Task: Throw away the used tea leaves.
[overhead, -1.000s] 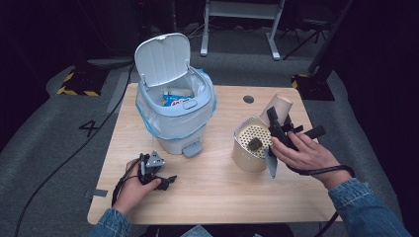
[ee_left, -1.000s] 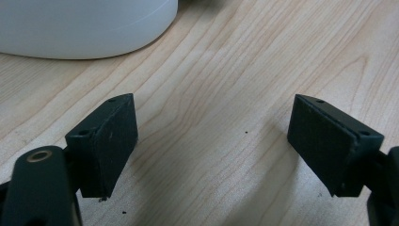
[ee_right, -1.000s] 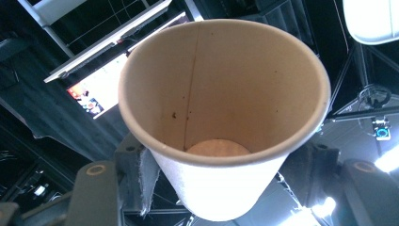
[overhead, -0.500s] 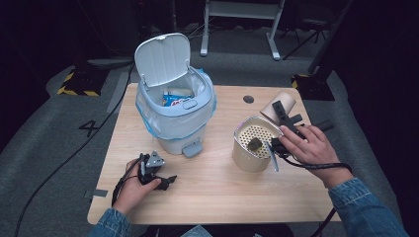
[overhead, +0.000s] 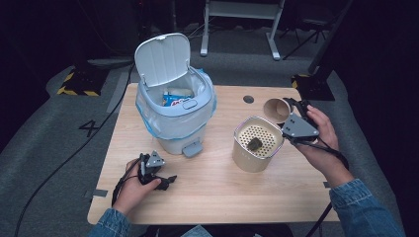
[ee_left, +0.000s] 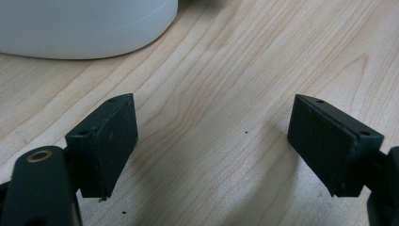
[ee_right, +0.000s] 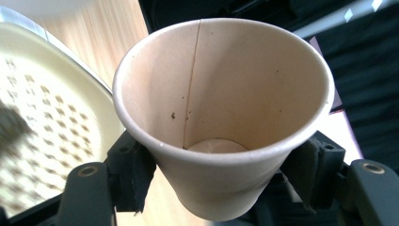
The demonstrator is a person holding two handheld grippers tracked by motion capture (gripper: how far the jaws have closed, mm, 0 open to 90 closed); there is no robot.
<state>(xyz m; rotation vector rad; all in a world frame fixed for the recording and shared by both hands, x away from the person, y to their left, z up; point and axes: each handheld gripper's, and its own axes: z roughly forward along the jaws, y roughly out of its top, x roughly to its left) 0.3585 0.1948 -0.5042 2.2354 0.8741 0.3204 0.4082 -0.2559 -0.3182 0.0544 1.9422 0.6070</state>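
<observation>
Right gripper (overhead: 289, 114) has lifted paper cup (overhead: 274, 109) off strainer tin (overhead: 257, 143).

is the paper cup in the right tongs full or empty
Empty: the right gripper view looks straight into the paper cup and shows its bare bottom, with a few dark specks on the inner wall. The right tongs clasp its sides.

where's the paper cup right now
The paper cup sits between the right gripper's fingers, at the table's right side in the high view, tipped on its side just beyond the beige strainer bin.
</observation>
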